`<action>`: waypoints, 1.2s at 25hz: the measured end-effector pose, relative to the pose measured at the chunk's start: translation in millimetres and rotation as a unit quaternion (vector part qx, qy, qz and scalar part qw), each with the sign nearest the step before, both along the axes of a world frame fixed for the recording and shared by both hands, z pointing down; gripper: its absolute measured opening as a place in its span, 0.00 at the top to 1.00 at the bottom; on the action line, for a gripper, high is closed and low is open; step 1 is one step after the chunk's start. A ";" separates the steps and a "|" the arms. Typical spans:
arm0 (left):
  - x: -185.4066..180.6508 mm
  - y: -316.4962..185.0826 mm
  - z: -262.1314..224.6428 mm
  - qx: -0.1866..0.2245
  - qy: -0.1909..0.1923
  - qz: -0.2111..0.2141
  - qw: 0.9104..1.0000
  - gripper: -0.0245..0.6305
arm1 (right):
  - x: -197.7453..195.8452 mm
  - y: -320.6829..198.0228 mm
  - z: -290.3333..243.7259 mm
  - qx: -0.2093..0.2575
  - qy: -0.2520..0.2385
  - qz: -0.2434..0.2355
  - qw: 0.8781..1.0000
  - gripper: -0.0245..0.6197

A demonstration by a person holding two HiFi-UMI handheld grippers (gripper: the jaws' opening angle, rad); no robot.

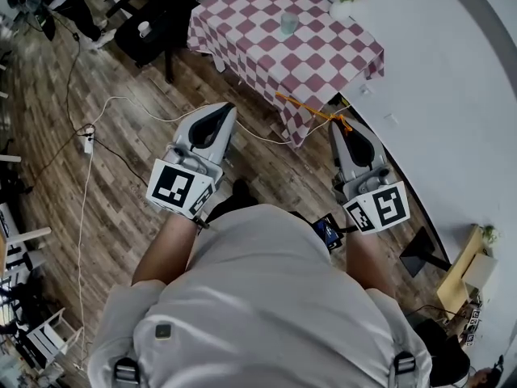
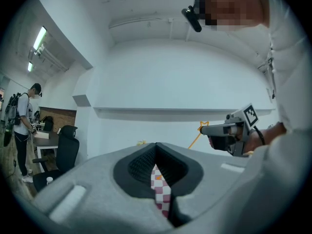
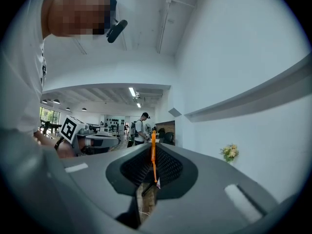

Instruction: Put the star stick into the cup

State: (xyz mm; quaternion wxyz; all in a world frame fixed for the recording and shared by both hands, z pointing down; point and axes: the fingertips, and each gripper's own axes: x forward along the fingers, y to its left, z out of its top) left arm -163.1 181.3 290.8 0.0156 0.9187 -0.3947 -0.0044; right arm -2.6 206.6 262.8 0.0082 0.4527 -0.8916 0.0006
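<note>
The right gripper (image 1: 339, 125) has its tongs squeezed tight on the thin orange star stick (image 1: 311, 109). The stick pokes out to the left, in the middle of the frame, over the edge of the checkered table (image 1: 242, 31). The left gripper (image 1: 229, 108) has its tongs pressed together with nothing in them. The cup (image 1: 288, 24) stands on the table near the top, well apart from the stick. So the stick is picked up, but it is not in the cup yet.

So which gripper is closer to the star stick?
Right. The right gripper is shut on the star stick, which pokes out leftward by the checkered table. The left gripper is apart from it, off to the stick's left.
</note>
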 end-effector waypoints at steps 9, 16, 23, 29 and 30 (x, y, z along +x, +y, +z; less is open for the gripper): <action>-47.4 -40.1 3.0 -0.008 0.008 0.011 1.000 0.96 | -51.2 -40.0 -4.1 -0.001 0.010 0.004 1.000 0.92; -48.5 -59.7 3.5 -0.006 0.008 0.014 1.000 0.96 | -55.8 -64.9 -1.1 -0.002 0.008 0.000 1.000 0.92; -47.8 -82.5 3.0 -0.004 0.007 -0.004 1.000 0.96 | -52.4 -95.9 2.3 -0.002 0.001 -0.017 1.000 0.92; -30.8 -114.3 9.8 -0.013 0.005 -0.017 1.000 0.96 | -33.5 -131.2 10.2 -0.011 -0.002 -0.030 0.999 0.92; -25.0 -119.9 10.1 -0.014 0.005 -0.017 1.000 0.96 | -28.2 -137.4 11.3 -0.014 -0.001 -0.031 0.999 0.92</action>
